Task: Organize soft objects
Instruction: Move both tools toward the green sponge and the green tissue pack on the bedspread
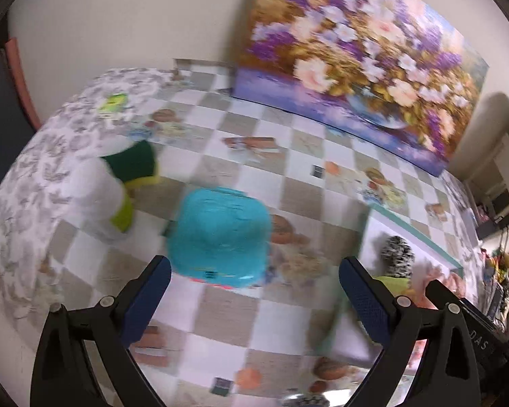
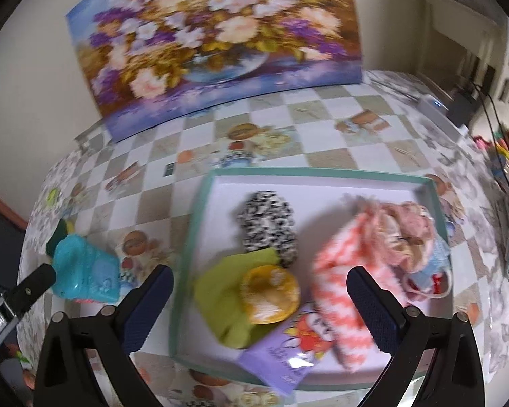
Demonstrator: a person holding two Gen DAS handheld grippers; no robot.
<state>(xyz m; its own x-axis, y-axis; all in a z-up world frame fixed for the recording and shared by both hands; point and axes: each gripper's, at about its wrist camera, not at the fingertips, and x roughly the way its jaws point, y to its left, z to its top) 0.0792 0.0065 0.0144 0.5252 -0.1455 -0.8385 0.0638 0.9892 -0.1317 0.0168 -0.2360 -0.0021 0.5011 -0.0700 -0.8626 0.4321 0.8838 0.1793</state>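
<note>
A turquoise soft pouch point(image 1: 220, 237) lies on the checkered tablecloth, just beyond my open left gripper point(image 1: 254, 291), whose fingers hold nothing. A white, green and yellow soft toy point(image 1: 118, 186) sits to its left. In the right wrist view, a shallow teal-rimmed tray point(image 2: 193, 237) holds a black-and-white fuzzy item point(image 2: 268, 227), a lime cloth point(image 2: 227, 298), a yellow sponge-like round point(image 2: 271, 291), a coral zigzag sock point(image 2: 339, 291), a pink fluffy bundle point(image 2: 400, 230) and a purple packet point(image 2: 288, 349). My right gripper point(image 2: 259, 302) hangs open above the tray, empty. The turquoise pouch point(image 2: 85, 271) shows left of the tray.
A large flower painting point(image 2: 220, 40) leans against the wall at the table's back. The left gripper's body point(image 2: 20, 295) shows at the right view's left edge. Cluttered shelves and cables point(image 2: 475, 101) stand to the right of the table.
</note>
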